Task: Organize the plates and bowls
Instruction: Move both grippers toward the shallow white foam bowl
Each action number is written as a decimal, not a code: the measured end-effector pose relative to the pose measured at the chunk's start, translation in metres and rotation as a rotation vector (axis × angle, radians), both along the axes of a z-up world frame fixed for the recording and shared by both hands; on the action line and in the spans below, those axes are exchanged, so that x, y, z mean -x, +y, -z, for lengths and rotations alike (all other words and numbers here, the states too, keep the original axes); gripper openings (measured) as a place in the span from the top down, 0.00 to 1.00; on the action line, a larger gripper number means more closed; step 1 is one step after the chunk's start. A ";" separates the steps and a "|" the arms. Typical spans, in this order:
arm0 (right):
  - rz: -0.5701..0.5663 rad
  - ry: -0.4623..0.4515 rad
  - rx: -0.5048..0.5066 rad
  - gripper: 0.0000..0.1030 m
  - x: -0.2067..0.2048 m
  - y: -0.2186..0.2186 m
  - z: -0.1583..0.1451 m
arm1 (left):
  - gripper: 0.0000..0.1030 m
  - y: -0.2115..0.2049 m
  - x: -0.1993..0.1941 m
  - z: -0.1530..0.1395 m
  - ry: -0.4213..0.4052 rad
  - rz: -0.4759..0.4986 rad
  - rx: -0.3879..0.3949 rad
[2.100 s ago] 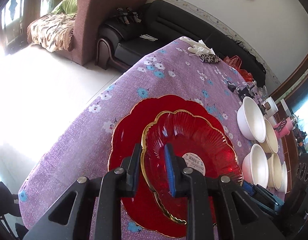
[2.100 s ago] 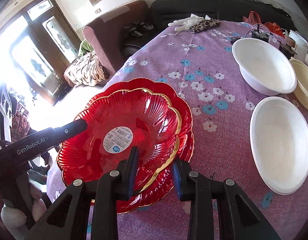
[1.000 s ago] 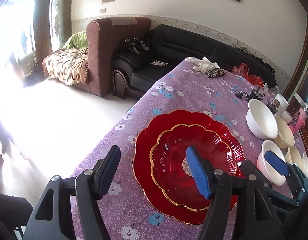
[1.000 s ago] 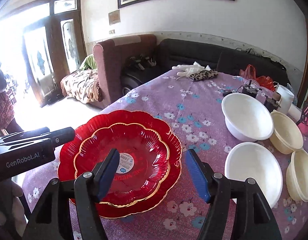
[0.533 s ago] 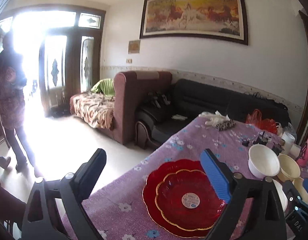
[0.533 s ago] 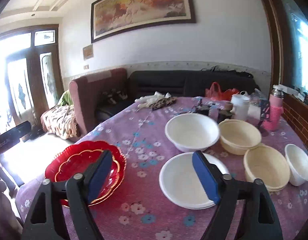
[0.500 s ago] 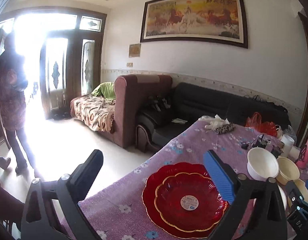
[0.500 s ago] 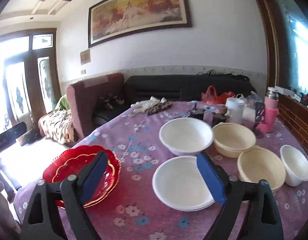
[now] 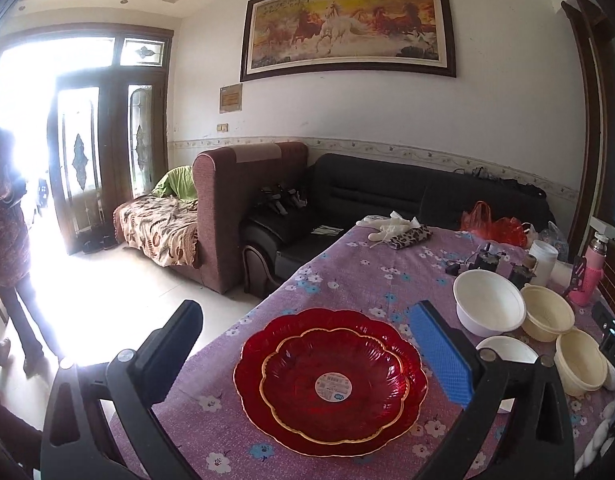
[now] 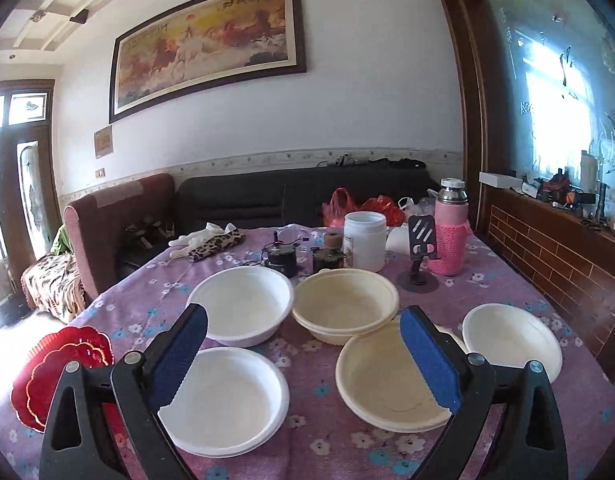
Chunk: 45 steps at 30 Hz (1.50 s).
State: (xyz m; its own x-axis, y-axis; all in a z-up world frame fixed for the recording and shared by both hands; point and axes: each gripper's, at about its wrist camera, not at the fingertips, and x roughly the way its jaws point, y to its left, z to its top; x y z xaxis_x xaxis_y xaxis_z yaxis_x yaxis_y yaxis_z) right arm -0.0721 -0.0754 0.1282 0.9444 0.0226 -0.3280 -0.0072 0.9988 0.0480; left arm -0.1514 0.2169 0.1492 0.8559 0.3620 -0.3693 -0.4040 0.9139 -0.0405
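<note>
Two red scalloped plates lie stacked on the purple flowered table (image 9: 347,272): a smaller gold-rimmed plate (image 9: 333,384) rests inside a larger one (image 9: 267,344). My left gripper (image 9: 307,314) hangs open above and in front of them, nothing between its fingers. My right gripper (image 10: 303,314) is open too, facing the bowls, with the red plates (image 10: 59,364) at its far left. Before it stand two white bowls (image 10: 243,304) (image 10: 227,396), two cream bowls (image 10: 345,300) (image 10: 387,380) and a smaller white bowl (image 10: 511,340), all separate.
Behind the bowls stand a white jar (image 10: 365,240), a pink-sleeved flask (image 10: 451,232), a phone stand (image 10: 421,256) and small dark gadgets (image 10: 283,258). Gloves and a leopard pouch (image 10: 215,244) lie at the far edge. Sofas lie beyond; a person (image 9: 7,248) stands by the door.
Both grippers opened off the small red plate, leaving it on the larger one, then drew back and tilted up. The right one swung right, over to the bowls.
</note>
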 end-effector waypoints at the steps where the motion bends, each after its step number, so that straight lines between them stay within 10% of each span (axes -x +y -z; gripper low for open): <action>1: 0.015 -0.012 0.014 0.04 -0.001 -0.005 -0.002 | 0.00 -0.002 -0.001 0.001 -0.008 -0.003 -0.005; 11: 0.096 -0.017 -0.012 0.04 -0.012 -0.077 -0.007 | 0.00 -0.036 -0.044 0.013 0.118 0.121 0.097; 24: 0.140 0.062 -0.354 0.04 -0.022 -0.179 0.002 | 0.00 -0.129 -0.115 0.049 0.322 0.275 0.171; 34: 0.108 0.092 -0.380 0.04 -0.028 -0.174 0.012 | 0.00 -0.108 -0.118 0.040 0.337 0.390 0.216; 45: -0.267 0.292 -0.318 0.09 -0.055 -0.043 0.033 | 0.00 -0.093 -0.165 0.090 0.473 0.422 0.298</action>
